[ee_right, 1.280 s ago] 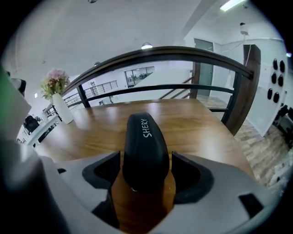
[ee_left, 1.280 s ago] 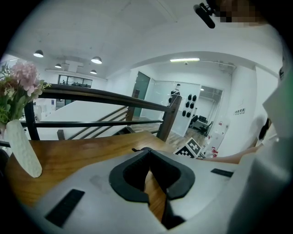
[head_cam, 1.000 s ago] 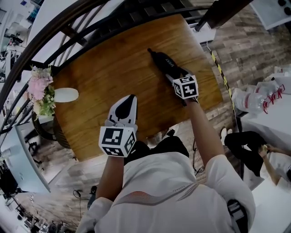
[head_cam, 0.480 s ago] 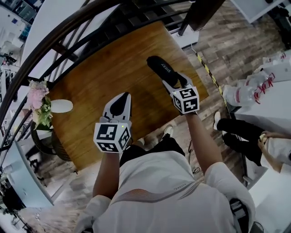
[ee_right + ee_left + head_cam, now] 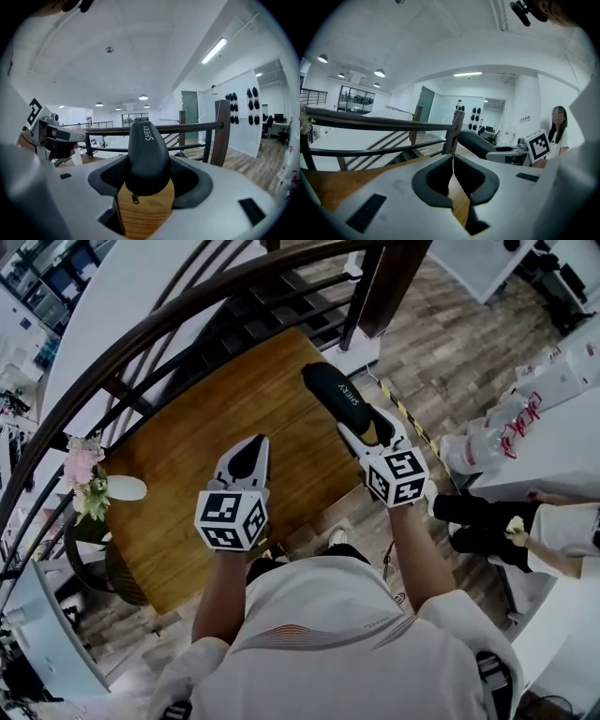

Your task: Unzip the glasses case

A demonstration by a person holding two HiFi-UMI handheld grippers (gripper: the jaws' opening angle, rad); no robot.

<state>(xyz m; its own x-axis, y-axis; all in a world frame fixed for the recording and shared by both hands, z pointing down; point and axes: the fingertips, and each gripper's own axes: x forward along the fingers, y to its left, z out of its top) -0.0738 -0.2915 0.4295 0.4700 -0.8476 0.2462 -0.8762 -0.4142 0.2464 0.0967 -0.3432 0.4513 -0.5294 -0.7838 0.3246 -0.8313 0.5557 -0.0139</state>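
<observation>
The black glasses case [image 5: 336,392], marked with white lettering, is lifted off the wooden table [image 5: 178,465]. My right gripper [image 5: 364,426] is shut on its near end. In the right gripper view the case [image 5: 147,154] stands between the jaws and points away, and a small zipper pull [image 5: 135,199] hangs at its near end. My left gripper [image 5: 247,457] hovers over the table to the left of the case, shut with nothing in it. In the left gripper view the jaws meet at the tips [image 5: 453,157], and the case [image 5: 477,145] shows beyond them to the right.
A dark railing [image 5: 187,324] curves round the table's far side, with stairs beyond it. A white vase [image 5: 126,488] with pink flowers [image 5: 82,474] stands at the table's left end. A person [image 5: 525,526] crouches on the floor at right, near plastic bags [image 5: 497,432].
The right gripper has risen with the case, which now hangs above the table instead of lying on it. The left gripper has also risen, still shut.
</observation>
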